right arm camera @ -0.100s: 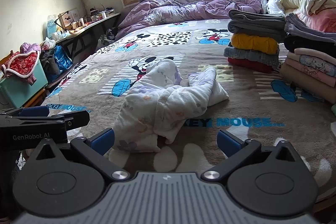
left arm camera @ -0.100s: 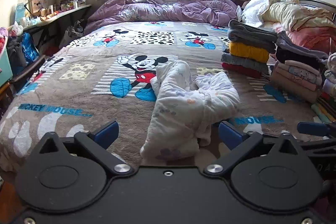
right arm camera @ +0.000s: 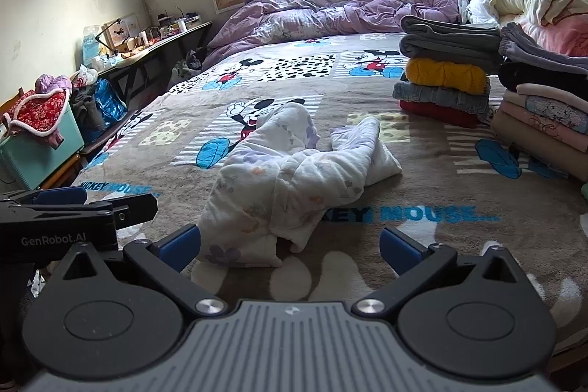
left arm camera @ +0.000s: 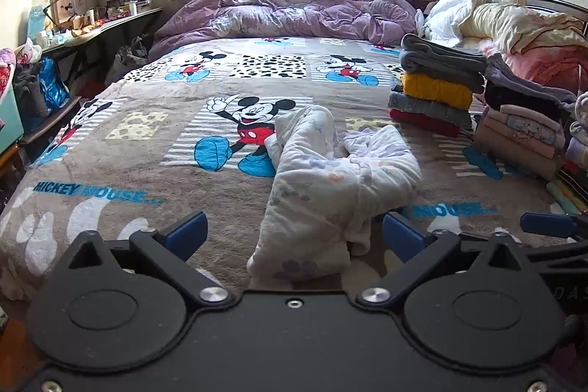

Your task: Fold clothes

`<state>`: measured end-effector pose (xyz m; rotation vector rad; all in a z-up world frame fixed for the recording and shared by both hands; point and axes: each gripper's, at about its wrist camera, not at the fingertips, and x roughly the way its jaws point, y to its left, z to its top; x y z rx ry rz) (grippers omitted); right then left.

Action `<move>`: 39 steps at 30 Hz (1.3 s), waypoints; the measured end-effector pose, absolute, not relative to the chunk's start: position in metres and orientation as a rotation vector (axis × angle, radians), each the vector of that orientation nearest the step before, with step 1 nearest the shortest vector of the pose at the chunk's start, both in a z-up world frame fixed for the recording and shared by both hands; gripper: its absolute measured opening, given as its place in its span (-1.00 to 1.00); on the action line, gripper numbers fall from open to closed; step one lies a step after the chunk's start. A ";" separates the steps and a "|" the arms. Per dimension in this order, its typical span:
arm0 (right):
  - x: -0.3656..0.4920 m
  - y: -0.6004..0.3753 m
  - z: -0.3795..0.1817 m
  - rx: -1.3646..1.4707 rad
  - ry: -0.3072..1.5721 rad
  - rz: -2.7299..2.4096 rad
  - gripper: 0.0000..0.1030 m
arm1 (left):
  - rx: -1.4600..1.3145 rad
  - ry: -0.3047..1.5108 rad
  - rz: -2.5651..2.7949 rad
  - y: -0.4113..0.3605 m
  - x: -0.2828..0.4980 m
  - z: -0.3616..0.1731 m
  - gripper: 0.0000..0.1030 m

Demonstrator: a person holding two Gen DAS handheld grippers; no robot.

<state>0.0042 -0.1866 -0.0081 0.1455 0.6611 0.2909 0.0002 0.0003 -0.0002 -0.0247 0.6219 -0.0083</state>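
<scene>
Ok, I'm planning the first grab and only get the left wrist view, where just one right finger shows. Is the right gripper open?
Observer: Yes, the right gripper is wide open, with nothing between its fingers.
Operator: Is it on the white garment yet?
Observer: No grip. The crumpled white garment has its near corner just beside that gripper's left finger. I can't tell whether they touch.
Operator: Anything beside the bed on the left?
Observer: A teal bin heaped with red patterned cloth.
</scene>
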 end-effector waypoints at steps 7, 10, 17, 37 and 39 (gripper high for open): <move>0.003 -0.182 -0.007 0.137 0.661 0.285 1.00 | -0.026 0.624 -0.005 0.001 0.001 -0.001 1.00; 0.004 -0.186 -0.007 0.139 0.662 0.284 1.00 | -0.027 0.625 -0.003 0.001 0.001 -0.001 1.00; 0.006 -0.189 -0.006 0.154 0.657 0.289 1.00 | -0.028 0.628 -0.001 0.002 0.002 -0.001 1.00; 0.005 -0.185 -0.006 0.152 0.653 0.304 1.00 | -0.031 0.633 -0.006 0.003 0.002 -0.001 1.00; 0.005 -0.184 -0.006 0.151 0.653 0.306 1.00 | -0.030 0.632 -0.007 0.002 0.002 -0.002 1.00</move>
